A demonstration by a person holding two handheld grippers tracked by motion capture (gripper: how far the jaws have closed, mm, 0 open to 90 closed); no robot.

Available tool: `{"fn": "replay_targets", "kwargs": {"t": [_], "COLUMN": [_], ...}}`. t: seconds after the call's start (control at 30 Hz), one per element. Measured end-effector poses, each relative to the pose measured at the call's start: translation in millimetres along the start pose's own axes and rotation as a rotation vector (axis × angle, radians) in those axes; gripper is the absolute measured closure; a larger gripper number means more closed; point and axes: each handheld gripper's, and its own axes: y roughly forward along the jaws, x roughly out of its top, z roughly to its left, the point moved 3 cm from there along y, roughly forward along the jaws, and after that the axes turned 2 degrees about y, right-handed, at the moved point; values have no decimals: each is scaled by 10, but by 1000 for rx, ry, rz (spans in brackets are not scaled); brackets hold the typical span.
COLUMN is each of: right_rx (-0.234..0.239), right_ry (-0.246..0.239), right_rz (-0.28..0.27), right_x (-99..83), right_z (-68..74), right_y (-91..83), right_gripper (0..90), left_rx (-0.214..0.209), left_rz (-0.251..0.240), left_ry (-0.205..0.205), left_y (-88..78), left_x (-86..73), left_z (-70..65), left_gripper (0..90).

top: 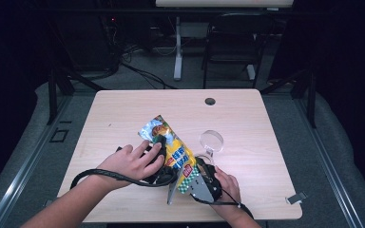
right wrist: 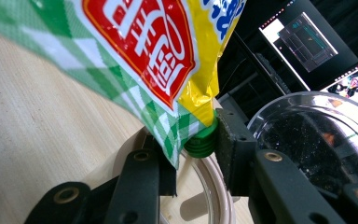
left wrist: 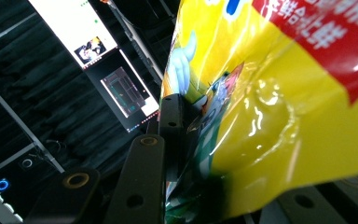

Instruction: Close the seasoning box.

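Note:
A yellow snack bag (top: 173,147) with a red label and a green checked end is held up over the wooden table (top: 123,114), tilted. My left gripper (top: 163,145) is shut on the bag's middle, with a hand on top of it. In the left gripper view one black jaw presses the crinkled bag (left wrist: 270,107), which hides the other jaw of the left gripper (left wrist: 205,121). My right gripper (top: 192,168) is shut on the checked lower corner. In the right gripper view that corner of the bag (right wrist: 135,42) sits pinched in the right gripper (right wrist: 196,140).
A clear stemmed glass (top: 211,141) stands just right of the bag, close to my right gripper; the glass (right wrist: 307,135) sits right behind the right jaw. A cable hole (top: 210,101) is at the table's far side, a small clip (top: 296,198) at its front right corner.

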Motion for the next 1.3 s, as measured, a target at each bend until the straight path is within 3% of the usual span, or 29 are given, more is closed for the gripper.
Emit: {"fn": "replay_targets", "kwargs": {"t": [0.07,0.33,1.0,1.13,1.17,1.3], "right_rx": [1,4,10,13,12,14], "right_ry": [1,19,34,33,34,42], "right_rz": [1,-4,-10,-3,-4,-6], "right_x": [-1,0,0,2,2,2], "right_z": [0,-3,-4,0,-1,-6], "right_y": [-1,-1,4,4,4,1], "right_gripper": [707,707,707,707,707,707], "left_rx": [-17,0,-7,-5,-7,-9], "left_rz": [1,-6,-8,-17,-9,-10], "left_ry": [0,-2,7,-8,9,7], "left_y": [4,-2,-3,2,-2,-1], "left_x": [0,2,3,2,1,1], "left_z": [-4,9,20,10,20,25], "left_gripper": [774,774,776,777,777,778]}}
